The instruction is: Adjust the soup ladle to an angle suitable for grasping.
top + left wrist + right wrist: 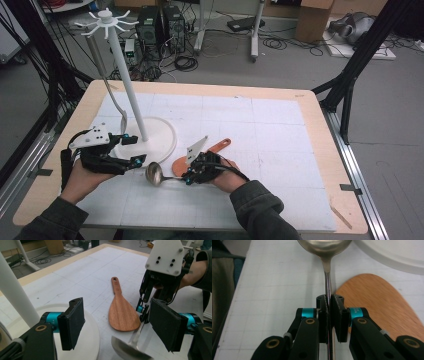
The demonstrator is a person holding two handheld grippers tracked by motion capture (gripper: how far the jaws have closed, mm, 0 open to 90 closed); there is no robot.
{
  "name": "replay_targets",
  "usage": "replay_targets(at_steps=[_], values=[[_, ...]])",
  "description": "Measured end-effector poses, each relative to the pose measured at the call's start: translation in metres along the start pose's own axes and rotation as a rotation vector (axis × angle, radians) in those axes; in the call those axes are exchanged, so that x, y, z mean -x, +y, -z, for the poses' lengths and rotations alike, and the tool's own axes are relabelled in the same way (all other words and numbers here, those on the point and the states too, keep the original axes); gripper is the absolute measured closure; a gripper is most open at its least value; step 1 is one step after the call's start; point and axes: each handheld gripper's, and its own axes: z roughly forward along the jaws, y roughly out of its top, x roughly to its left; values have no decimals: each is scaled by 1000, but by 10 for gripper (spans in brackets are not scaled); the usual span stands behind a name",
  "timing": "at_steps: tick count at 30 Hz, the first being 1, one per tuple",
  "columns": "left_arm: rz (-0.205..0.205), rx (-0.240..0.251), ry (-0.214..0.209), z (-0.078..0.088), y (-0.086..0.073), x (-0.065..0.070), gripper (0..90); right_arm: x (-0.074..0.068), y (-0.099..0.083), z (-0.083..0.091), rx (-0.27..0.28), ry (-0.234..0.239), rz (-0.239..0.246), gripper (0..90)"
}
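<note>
Right gripper view shows your right gripper [329, 315] clamped on the ladle [325, 255] handle: steady it between the left gripper's [120, 326] wide jaws.

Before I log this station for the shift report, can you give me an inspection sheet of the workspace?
Surface: white gridded mat on a wooden table.
Job's things: steel ladle; wooden spatula flat on the mat; white hanging rack with a long utensil on it.
Clutter: wooden stick at the table's edge.
Grippers: left gripper open, empty; right gripper shut on the ladle's handle.
Cables: loose coils on the floor.
Surroundings: computer towers, cardboard box.
</note>
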Motion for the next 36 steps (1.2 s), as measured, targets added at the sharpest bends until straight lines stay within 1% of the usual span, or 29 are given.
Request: replay_targets(at_steps=[3,6,9,11,13,15,16,17,18,19,20,22,23,24,26,29,33,36], values=[[0,-2,-2,0,0,0,295,-3,2,-8,-12,29,5,842],[-2,-4,-5,-1,0,0,297,-4,3,-13,-27,39,16,842],[-8,-12,-10,-2,0,1,302,-3,2,-16,-47,51,-1,841],[-8,-14,-13,-2,0,1,302,-2,1,-16,-41,56,-8,838],[-9,-15,-14,-2,0,1,302,-2,1,-15,-37,60,-21,819],[-7,-15,-17,-3,-1,1,302,-2,1,-12,-31,62,-21,783],[-9,-15,-17,-3,0,2,302,-2,1,-11,-27,64,-29,752],[-10,-18,-16,-4,0,2,302,-2,1,-9,-21,57,-37,720],[-12,-19,-17,-4,0,2,302,-2,0,-7,-12,57,-44,718],[-11,-18,-17,-4,0,2,302,-2,-1,-5,-9,55,-41,707],[-13,-18,-19,-3,0,2,302,-3,-2,-3,-6,50,-46,677],[-13,-17,-18,-3,0,2,302,-4,-4,2,-4,37,-56,661],[-13,-16,-19,-3,0,2,303,-4,-6,5,6,25,-55,647],[-17,-19,-18,-3,0,2,302,-5,-8,9,8,18,-68,637],[-22,-24,-21,-4,0,3,302,-6,-13,16,28,3,-75,619],[-22,-24,-23,-5,-1,3,302,-8,-22,26,31,-24,-87,608],[-24,-26,-26,-5,0,4,302,-10,-33,37,40,-54,-90,601],[-23,-26,-27,-6,-1,4,302,-11,-42,45,44,-64,-107,596]])
